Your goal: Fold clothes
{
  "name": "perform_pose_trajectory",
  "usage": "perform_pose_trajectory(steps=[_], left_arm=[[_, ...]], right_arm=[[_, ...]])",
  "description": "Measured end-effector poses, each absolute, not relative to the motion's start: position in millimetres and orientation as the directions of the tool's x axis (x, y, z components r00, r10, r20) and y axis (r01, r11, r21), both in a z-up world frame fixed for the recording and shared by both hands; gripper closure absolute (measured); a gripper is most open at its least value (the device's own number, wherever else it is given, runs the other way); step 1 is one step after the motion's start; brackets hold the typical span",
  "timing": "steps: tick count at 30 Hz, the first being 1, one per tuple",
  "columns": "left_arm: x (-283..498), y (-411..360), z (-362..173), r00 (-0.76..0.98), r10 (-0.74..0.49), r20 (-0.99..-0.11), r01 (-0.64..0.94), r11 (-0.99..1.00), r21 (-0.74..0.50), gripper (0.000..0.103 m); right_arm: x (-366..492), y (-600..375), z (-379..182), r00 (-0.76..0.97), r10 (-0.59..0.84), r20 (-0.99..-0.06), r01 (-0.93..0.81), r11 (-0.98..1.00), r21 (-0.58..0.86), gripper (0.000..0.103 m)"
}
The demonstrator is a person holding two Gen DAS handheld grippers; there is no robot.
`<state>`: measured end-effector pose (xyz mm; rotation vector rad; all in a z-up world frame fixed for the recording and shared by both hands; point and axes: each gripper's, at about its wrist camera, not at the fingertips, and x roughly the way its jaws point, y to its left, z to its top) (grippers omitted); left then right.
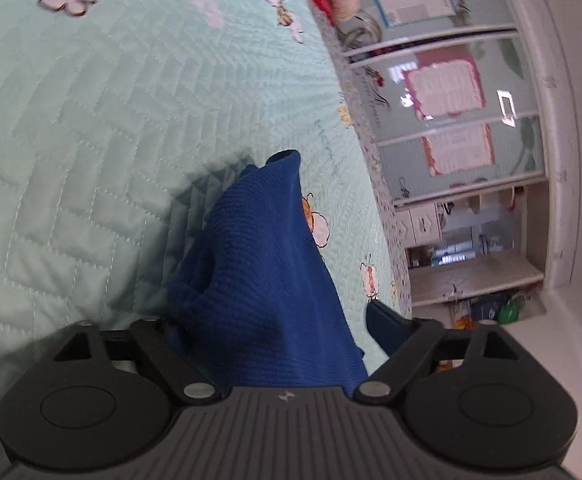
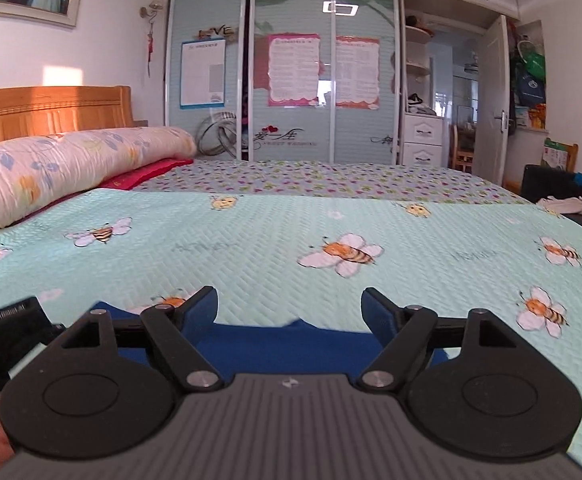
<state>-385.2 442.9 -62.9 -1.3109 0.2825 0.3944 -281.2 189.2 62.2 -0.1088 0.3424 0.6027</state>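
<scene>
Blue knitted garment on the bee-print quilt, and we have both grippers at it.

Our left gripper has its jaws set wide; a raised fold of the blue knit fills the gap between them and peaks above the mint-green quilt, but we cannot tell whether the pads pinch it. Our right gripper hovers low with its fingers spread wide and nothing between them, the flat edge of the garment lying on the quilt just under and behind the fingertips. Beyond it we see a floral bolster against the wooden headboard, and sliding wardrobe doors with pink posters.
</scene>
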Motion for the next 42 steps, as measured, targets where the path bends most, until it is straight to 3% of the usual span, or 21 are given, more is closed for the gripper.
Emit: perform_pose_trajectory(steps=[2, 4, 5, 9, 12, 18, 23, 28, 31, 33, 36, 42], left_arm=[[-383, 439, -62, 0.885, 0.136, -0.445, -0.465, 0.278, -0.841, 0.057], [-381, 436, -65, 0.868, 0.144, -0.476, -0.495, 0.325, -0.806, 0.071], [-380, 437, -65, 0.869, 0.143, -0.474, -0.493, 0.336, -0.802, 0.073], [-376, 431, -59, 0.867, 0.166, -0.47, -0.494, 0.417, -0.763, 0.076], [-371, 421, -50, 0.864, 0.205, -0.46, -0.496, 0.499, -0.71, 0.077], [-363, 405, -38, 0.854, 0.26, -0.45, -0.507, 0.611, -0.608, 0.077], [-359, 402, -36, 0.848, 0.272, -0.455, -0.513, 0.635, -0.577, 0.077], [-356, 404, -35, 0.844, 0.27, -0.463, -0.517, 0.637, -0.571, 0.077], [-355, 405, -35, 0.844, 0.267, -0.466, -0.517, 0.637, -0.571, 0.077], [-355, 406, -33, 0.847, 0.265, -0.46, -0.511, 0.641, -0.572, 0.077], [-355, 403, -29, 0.856, 0.272, -0.44, -0.499, 0.66, -0.562, 0.077], [-359, 388, -7, 0.885, 0.284, -0.369, -0.449, 0.733, -0.511, 0.078]], right_arm=[[-280, 207, 71, 0.739, 0.566, -0.365, -0.608, 0.794, 0.003, 0.024], [-278, 234, 83, 0.683, 0.612, -0.398, -0.663, 0.748, 0.013, 0.024], [-274, 251, 89, 0.643, 0.635, -0.428, -0.693, 0.721, 0.029, 0.024], [-243, 336, 109, 0.387, 0.686, -0.616, -0.781, 0.599, 0.175, 0.024], [-225, 407, 95, 0.223, 0.619, -0.753, -0.771, 0.585, 0.253, 0.024], [-233, 500, 29, 0.196, 0.294, -0.935, -0.825, 0.565, 0.005, 0.025], [-253, 540, -4, 0.302, 0.099, -0.948, -0.884, 0.402, -0.239, 0.025], [-260, 554, -34, 0.372, -0.029, -0.928, -0.886, 0.289, -0.364, 0.028], [-266, 550, -38, 0.377, -0.028, -0.926, -0.893, 0.254, -0.372, 0.039], [-265, 545, -34, 0.385, -0.02, -0.923, -0.889, 0.259, -0.377, 0.077], [-259, 535, -20, 0.385, 0.014, -0.923, -0.882, 0.298, -0.364, 0.083], [-230, 488, 38, 0.305, 0.203, -0.93, -0.866, 0.466, -0.182, 0.085]])
